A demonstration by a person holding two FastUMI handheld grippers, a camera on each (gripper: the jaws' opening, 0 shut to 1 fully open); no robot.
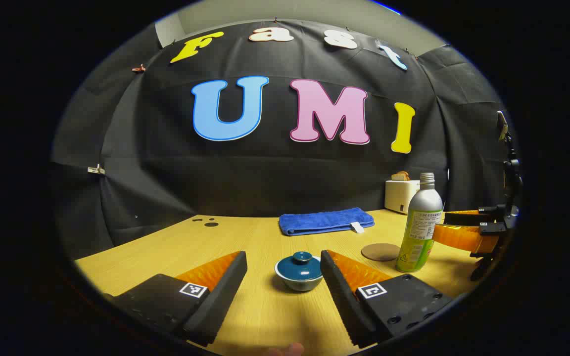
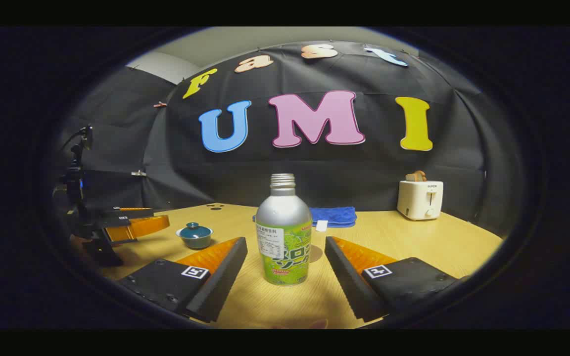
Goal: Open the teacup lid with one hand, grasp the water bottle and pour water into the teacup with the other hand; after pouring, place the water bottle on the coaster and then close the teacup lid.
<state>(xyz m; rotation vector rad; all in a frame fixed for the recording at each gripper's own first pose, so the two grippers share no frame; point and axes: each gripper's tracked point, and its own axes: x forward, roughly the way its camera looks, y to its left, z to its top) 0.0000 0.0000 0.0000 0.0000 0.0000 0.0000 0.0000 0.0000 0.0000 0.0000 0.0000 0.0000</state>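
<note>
On the pale wood-grain table (image 1: 245, 237) nothing of the task looks begun: the teacup (image 1: 299, 278) has its domed, knobbed lid (image 1: 302, 261) seated, and the water bottle (image 2: 283, 232) stands upright with an uncapped threaded neck. The left gripper (image 1: 283, 269) is spread wide with nothing held, the glazed teal cup near and centred between its fingers. The right gripper (image 2: 285, 257) is equally wide apart and empty, the bottle standing in its gap, untouched. Lifting, pouring, setting down and closing all remain. The round, flat brown coaster (image 1: 380, 251) lies bare just left of the smooth metal bottle with its glossy green label. A folded blue terry towel (image 1: 325, 220) lies at the far edge; a white toaster (image 2: 420, 199) sits far right.
</note>
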